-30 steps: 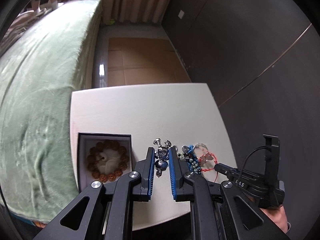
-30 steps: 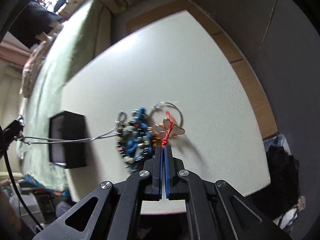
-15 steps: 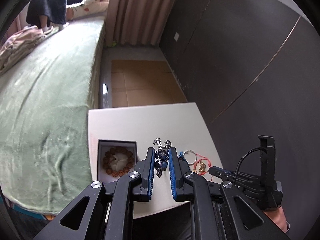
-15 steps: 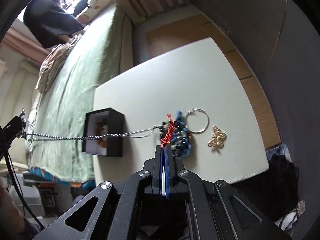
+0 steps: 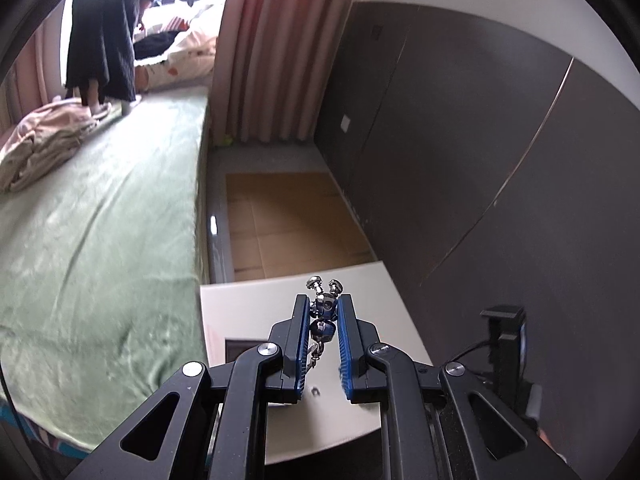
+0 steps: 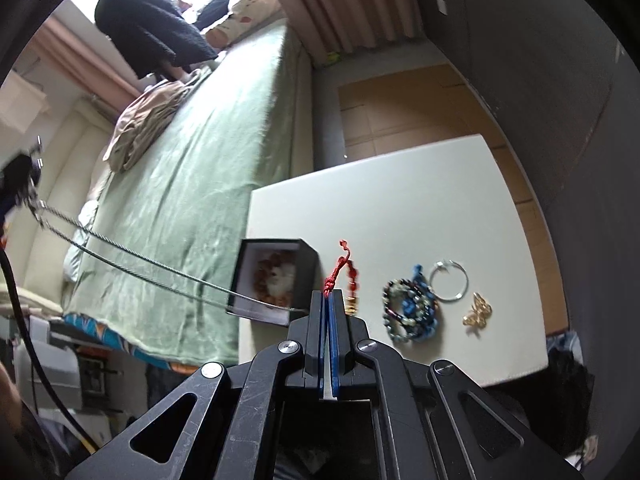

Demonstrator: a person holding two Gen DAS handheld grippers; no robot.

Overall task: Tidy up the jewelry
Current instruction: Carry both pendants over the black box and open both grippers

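Lifted both grippers well clear of the table point(image 6: 420, 216), left fingers point(image 5: 303, 320) clamped on the metal pendant point(image 5: 324, 314) and right fingers point(image 6: 316, 320) closed on the red cord point(image 6: 338, 270), stretching the chain point(image 6: 132, 254) between them above the box point(image 6: 276, 280), apparently freed from the beaded bracelets point(image 6: 412, 306).

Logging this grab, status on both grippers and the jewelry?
Left gripper shut on silver beaded charm. Right gripper shut on red cord bracelet. Silver chain taut in the air between them, over black box. Nothing blocking.
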